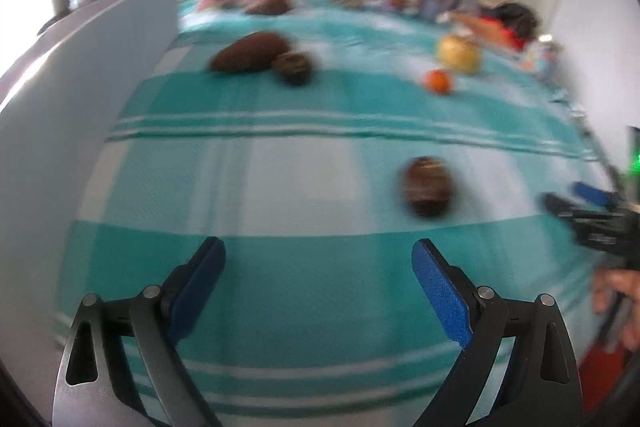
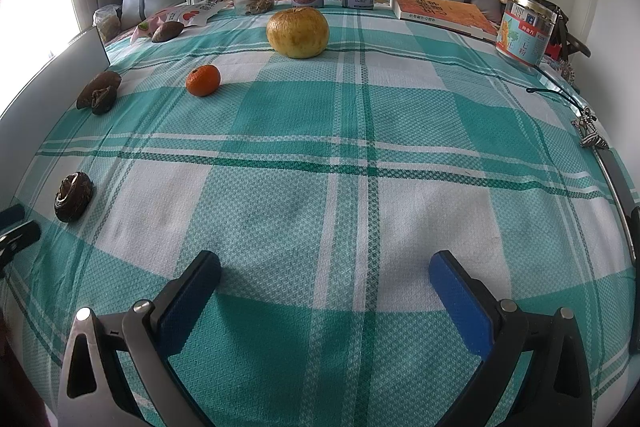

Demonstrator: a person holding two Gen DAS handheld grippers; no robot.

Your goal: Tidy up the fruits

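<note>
Both grippers hover empty over the checked bedspread (image 2: 360, 155): left gripper (image 1: 319, 259) spread wide, right gripper (image 2: 325, 269) spread wide too. The tangerine (image 2: 203, 80) sits just before the big yellow fruit (image 2: 298, 32); a dark shrivelled fruit (image 1: 429, 185) lies ahead of the left gripper.

Woven checked cloth (image 2: 340, 155) looks matt; tangerine (image 2: 203, 79) skin glossy.
</note>
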